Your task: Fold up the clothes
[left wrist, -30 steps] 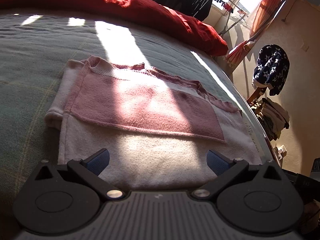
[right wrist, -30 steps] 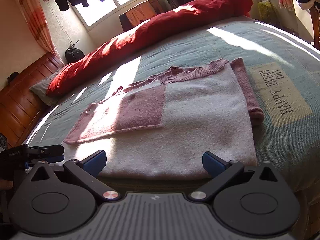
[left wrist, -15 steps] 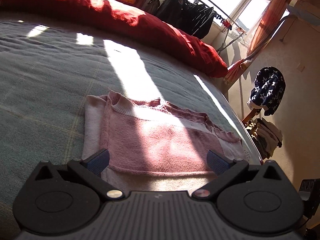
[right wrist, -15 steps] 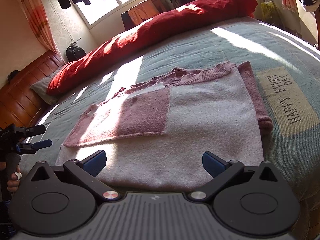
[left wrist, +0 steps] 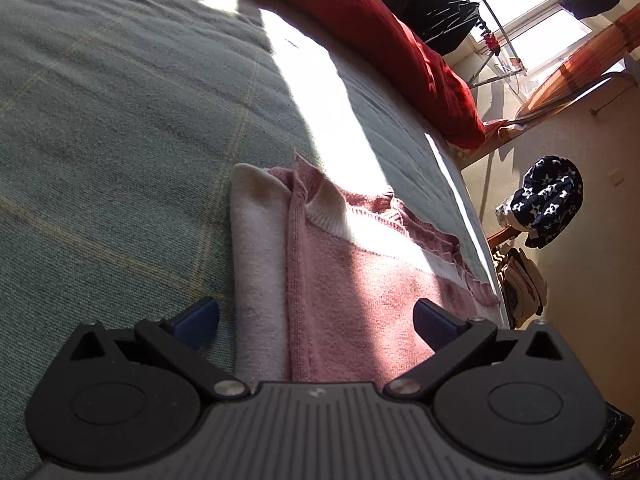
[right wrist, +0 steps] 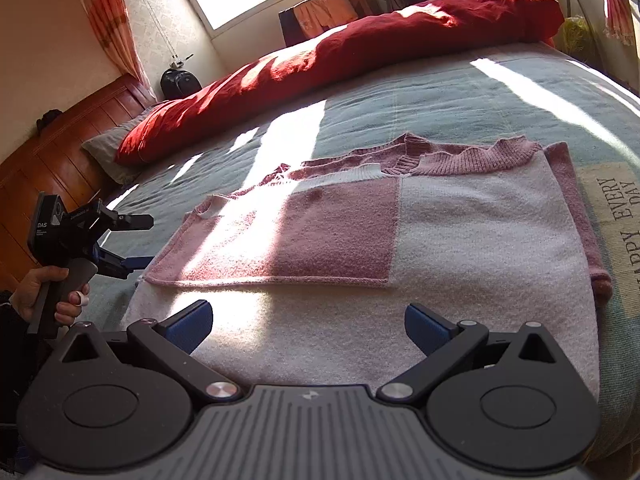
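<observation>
A pink and white knitted sweater (right wrist: 400, 240) lies flat and partly folded on the green bed cover (right wrist: 440, 100), a pink sleeve laid across its front. My right gripper (right wrist: 308, 326) hovers open at the sweater's near hem, nothing between its fingers. My left gripper (left wrist: 316, 320) is open over the sweater's (left wrist: 340, 276) left side, its left finger (left wrist: 198, 316) above the bed cover (left wrist: 100, 120). In the right wrist view the left gripper (right wrist: 132, 240) appears at the sweater's left end, held by a hand (right wrist: 44, 292).
A red duvet (right wrist: 340, 52) runs along the far side of the bed. A wooden headboard (right wrist: 48, 152) stands at left. Beyond the bed's edge are a star-patterned garment (left wrist: 548, 196) on a chair and clothes on a drying rack (left wrist: 444, 4).
My left gripper has swung left and moved up the sweater's left side, now facing its folded end. My right gripper has edged slightly closer to the hem. Both stay open.
</observation>
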{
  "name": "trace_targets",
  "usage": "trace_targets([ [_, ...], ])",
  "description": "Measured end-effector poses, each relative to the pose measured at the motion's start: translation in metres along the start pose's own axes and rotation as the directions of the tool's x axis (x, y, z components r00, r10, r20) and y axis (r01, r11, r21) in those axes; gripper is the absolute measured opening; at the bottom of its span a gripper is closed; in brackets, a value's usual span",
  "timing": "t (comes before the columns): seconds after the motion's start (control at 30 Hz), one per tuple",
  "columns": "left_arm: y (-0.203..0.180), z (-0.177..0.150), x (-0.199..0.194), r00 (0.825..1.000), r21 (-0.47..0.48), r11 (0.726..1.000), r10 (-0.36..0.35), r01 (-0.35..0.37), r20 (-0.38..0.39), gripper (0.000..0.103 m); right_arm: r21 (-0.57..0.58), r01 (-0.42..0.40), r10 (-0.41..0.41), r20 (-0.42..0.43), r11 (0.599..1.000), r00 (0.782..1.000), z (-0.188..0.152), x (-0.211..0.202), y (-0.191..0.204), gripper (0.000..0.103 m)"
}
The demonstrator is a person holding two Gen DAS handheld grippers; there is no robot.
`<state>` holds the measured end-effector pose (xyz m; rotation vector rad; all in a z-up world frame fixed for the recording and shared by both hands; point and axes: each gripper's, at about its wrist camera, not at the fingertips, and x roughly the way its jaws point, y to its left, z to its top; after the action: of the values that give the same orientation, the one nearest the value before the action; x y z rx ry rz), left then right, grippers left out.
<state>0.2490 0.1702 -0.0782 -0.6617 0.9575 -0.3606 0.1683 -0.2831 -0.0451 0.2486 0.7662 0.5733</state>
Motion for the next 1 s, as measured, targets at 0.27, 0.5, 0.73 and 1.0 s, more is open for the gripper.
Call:
trace_targets([
  [0.27, -0.016, -0.019, -0.016, 0.998, 0.074, 0.997, 0.032, -0.028, -0.049, 0.102, -0.488, 0.026, -0.038, -0.015, 0.872, 0.999, -0.004, 0.039, 0.091, 0.103],
  [0.5, -0.025, -0.067, -0.039, 0.990, 0.083, 0.996, -0.005, 0.017, -0.144, 0.102, -0.738, -0.019, -0.020, -0.044, 0.675, 0.999, -0.032, 0.068, 0.158, 0.103],
  [0.73, -0.007, -0.095, -0.026, 0.971, -0.046, 0.991, -0.131, 0.124, -0.198, 0.102, -0.723, -0.054, 0.009, -0.065, 0.689, 0.998, -0.039, 0.065, 0.170, 0.103],
  [1.0, -0.005, -0.086, -0.036, 0.963, -0.113, 0.966, -0.245, 0.232, -0.113, 0.102, -0.797, 0.007, -0.049, -0.029, 0.604, 0.998, -0.049, 0.079, 0.185, 0.103],
])
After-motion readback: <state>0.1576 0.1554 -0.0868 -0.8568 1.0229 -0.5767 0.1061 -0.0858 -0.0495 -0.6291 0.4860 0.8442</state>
